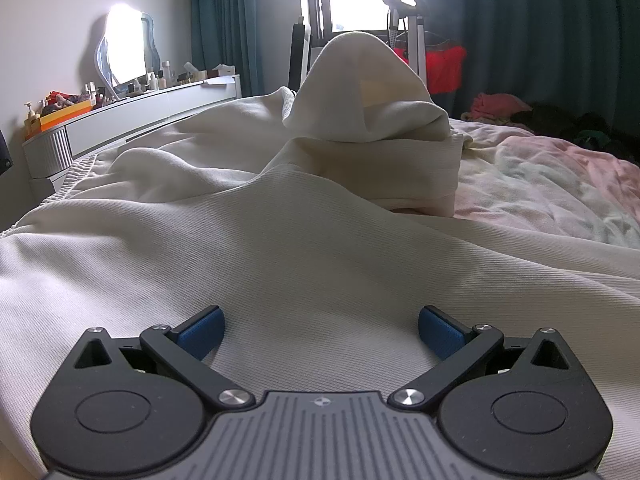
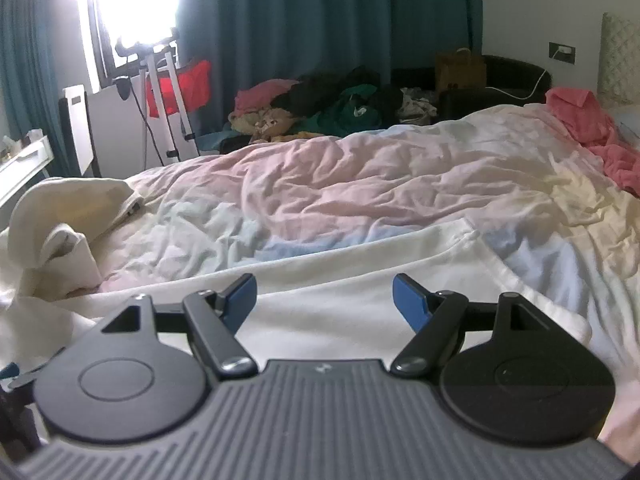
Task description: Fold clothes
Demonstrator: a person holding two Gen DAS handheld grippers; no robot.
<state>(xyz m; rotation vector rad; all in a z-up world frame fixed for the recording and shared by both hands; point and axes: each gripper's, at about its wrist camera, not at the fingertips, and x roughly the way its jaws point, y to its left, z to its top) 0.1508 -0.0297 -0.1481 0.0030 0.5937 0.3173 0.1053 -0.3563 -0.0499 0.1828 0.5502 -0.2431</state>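
Nearest the lens in both wrist views lies the cream ribbed garment (image 1: 304, 248), spread loosely over a rumpled pastel duvet (image 2: 360, 184) that covers the bed; it is the largest item in hand and fills most of the left wrist view. Its hood (image 1: 360, 92) stands up in a soft peak at the far end, and one sleeve or side panel (image 2: 360, 280) runs flat across the right wrist view. Beyond, a heap of unsorted clothes (image 2: 332, 104) sits against the teal curtain (image 2: 300, 20), and a pink garment (image 2: 588, 132) lies near the headboard. Left gripper (image 1: 320, 332): jaws spread, blue pads apart, low over the fabric with cloth between but not pinched. Right gripper (image 2: 324, 300): likewise spread, poised over the flat panel, nothing clamped. Judged step: garment laid out, first fold not yet begun. Next move likely calls for each tool to close on an edge, so a single layer lifts cleanly.
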